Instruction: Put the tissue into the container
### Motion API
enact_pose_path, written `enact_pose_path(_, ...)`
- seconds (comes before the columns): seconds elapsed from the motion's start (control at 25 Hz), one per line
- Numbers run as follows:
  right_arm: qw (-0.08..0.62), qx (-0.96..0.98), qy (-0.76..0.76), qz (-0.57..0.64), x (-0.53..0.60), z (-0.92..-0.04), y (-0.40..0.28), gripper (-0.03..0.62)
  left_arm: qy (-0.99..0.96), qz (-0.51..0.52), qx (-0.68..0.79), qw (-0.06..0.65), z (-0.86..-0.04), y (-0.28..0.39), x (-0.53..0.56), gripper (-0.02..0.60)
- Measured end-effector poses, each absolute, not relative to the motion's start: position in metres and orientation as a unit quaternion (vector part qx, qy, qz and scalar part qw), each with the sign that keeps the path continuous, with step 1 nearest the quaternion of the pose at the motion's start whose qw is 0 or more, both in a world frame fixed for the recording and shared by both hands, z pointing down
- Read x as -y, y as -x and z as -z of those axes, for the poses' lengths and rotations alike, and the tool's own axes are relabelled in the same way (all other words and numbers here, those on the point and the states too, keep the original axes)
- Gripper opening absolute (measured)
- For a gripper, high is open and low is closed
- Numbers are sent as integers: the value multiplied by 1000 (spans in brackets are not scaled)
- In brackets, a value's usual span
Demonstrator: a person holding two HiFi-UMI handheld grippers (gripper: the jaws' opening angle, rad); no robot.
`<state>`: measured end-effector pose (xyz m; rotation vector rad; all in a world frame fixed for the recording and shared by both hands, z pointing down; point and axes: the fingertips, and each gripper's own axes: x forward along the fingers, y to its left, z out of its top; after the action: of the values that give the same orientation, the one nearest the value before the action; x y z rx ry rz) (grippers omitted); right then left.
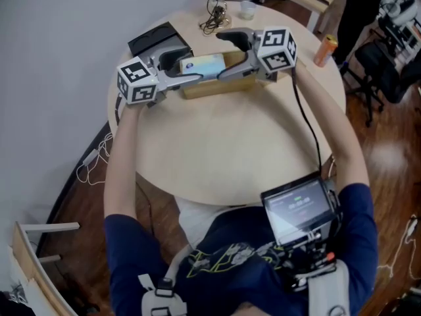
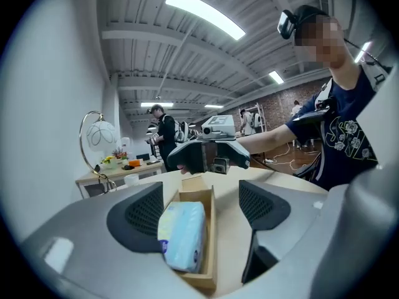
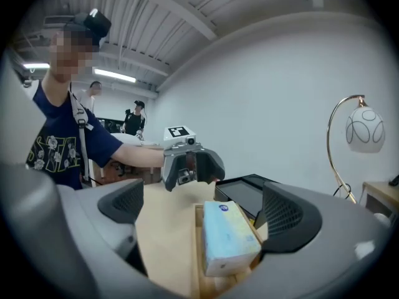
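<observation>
We hold the left gripper (image 2: 201,190) and the right gripper (image 3: 202,195) spread wide, facing each other over the tissue pack (image 1: 204,65) lying in the brown container (image 1: 218,87) on the surface (image 1: 223,157).

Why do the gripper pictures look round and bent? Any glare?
Left gripper view: wide-angle lens curves everything, corners black, long ceiling strip light glares white. Right gripper view: same curving, pale blue tissue pack sharp. Head view: soft, even light.

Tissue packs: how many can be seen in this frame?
1. The tissue pack lies inside the wooden container on the far half of the round table. No other shows; none seems hidden.
</observation>
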<state>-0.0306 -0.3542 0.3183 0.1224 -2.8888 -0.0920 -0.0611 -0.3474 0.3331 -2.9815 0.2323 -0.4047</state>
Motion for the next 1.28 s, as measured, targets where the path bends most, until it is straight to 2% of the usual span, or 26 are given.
enact_pose_path(0.16,48,999,-22,-7,329,-300,19,578,993,90,-41,61,-319,54,310,366)
enact_pose_path(0.24,22,999,-19,-17,315,-296,12,551,994,69,-43,67,-313,55,298,356)
enact_pose_path(0.28,11,1000,-19,-20,308,-295,8,485,994,61,-52,75,-310,57,295,340)
enact_pose_path(0.32,0,1000,-19,-24,301,-294,5,371,993,51,-64,82,-308,59,292,318)
enact_pose_path(0.36,-13,999,-19,-26,294,-294,2,287,993,37,-76,87,-306,61,288,292)
enact_pose_path(0.44,-39,998,-22,-33,281,-294,-2,190,992,1,-94,84,-299,64,279,220)
enact_pose_path(0.52,-60,997,-31,-44,271,-297,-5,87,992,-17,-104,76,-297,65,267,181)
enact_pose_path(0.56,-66,996,-37,-52,266,-299,-6,8,992,-16,-104,72,-300,62,260,181)
enact_pose_path(0.68,-67,994,-49,-68,253,-310,-6,8,993,-15,-96,65,-310,53,235,151)
enact_pose_path(0.84,-57,992,-79,-80,240,-335,-8,8,995,-46,-83,40,-325,50,211,5)
enact_pose_path(1.04,-57,985,-95,-128,227,-366,-17,8,997,-38,-72,0,-354,40,193,3)
enact_pose_path(1.28,-23,991,-72,-114,203,-388,-10,8,996,-32,-76,-36,-383,36,188,3)
